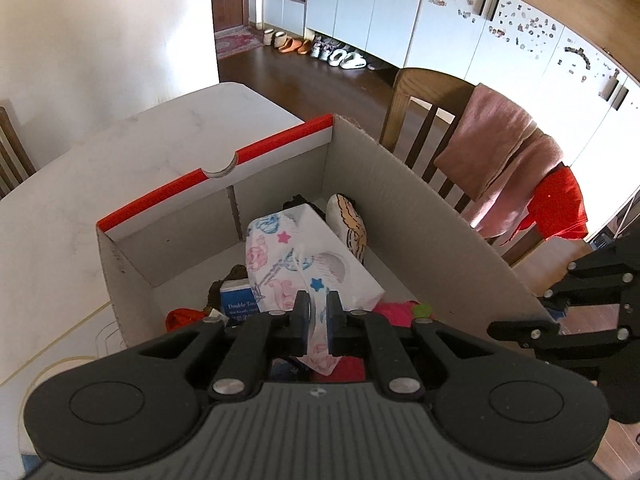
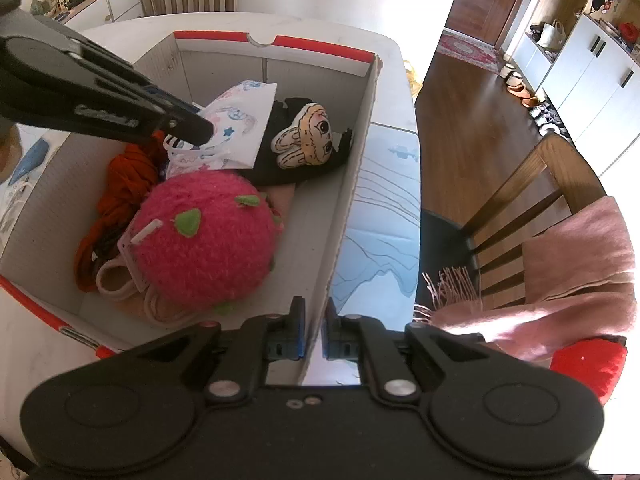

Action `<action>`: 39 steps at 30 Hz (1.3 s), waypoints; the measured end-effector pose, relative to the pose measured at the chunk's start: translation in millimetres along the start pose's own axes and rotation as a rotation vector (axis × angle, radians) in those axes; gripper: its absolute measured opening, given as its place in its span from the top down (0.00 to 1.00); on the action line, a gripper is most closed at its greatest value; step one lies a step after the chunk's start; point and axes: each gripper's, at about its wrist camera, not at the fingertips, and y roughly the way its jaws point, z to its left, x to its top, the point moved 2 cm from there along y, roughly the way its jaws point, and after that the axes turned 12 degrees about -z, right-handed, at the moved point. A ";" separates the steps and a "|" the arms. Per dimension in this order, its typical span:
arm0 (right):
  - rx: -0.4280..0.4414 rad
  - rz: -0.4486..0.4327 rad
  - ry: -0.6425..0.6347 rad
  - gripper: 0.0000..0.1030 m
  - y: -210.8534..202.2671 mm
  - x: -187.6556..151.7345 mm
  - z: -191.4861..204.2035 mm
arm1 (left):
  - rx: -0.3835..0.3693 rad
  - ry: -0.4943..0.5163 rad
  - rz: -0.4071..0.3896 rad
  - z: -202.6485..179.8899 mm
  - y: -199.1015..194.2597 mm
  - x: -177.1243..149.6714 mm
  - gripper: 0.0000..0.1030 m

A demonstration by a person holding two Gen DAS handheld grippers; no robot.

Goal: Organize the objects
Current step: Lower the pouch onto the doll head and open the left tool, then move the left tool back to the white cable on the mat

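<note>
A cardboard box (image 1: 420, 196) with a red-edged rim stands on the white table (image 1: 120, 152). My left gripper (image 1: 318, 310) is shut on the plastic handle of a white tissue pack (image 1: 304, 256) printed with cartoon figures, inside the box. In the right wrist view the left gripper (image 2: 202, 132) pinches the same tissue pack (image 2: 240, 116). My right gripper (image 2: 314, 320) is shut on the box's right wall (image 2: 352, 184). The box holds a pink fuzzy plush (image 2: 204, 240), a rabbit-face plush (image 2: 308, 136), an orange cloth (image 2: 124, 184) and a blue booklet (image 1: 240, 304).
A wooden chair (image 1: 432, 120) draped with a pink scarf (image 1: 504, 160) and a red cloth (image 1: 560, 204) stands right beside the box. A blue-patterned mat (image 2: 380, 220) lies on the table by the box. Shoes and white cabinets line the far wall.
</note>
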 end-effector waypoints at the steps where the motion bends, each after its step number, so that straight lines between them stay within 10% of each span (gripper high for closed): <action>1: 0.000 0.000 0.000 0.93 -0.2 0.3 -0.1 | -0.001 -0.001 -0.002 -0.1 -2.0 -0.3 0.92; 5: -0.002 -0.004 -0.004 0.93 -2.6 0.6 0.6 | -0.016 -0.010 -0.016 0.8 -12.6 -3.0 0.77; 9: -0.004 -0.006 -0.006 0.93 -4.1 0.2 0.9 | -0.014 0.002 -0.054 -1.5 -24.8 -3.8 0.35; 27: -0.024 -0.007 -0.008 0.94 -5.3 -2.5 4.6 | -0.029 -0.033 -0.168 13.3 -112.9 -15.7 0.18; 39: -0.034 -0.007 -0.005 0.94 -7.5 -2.5 4.9 | 0.111 -0.153 -0.173 64.5 -162.5 -73.7 0.01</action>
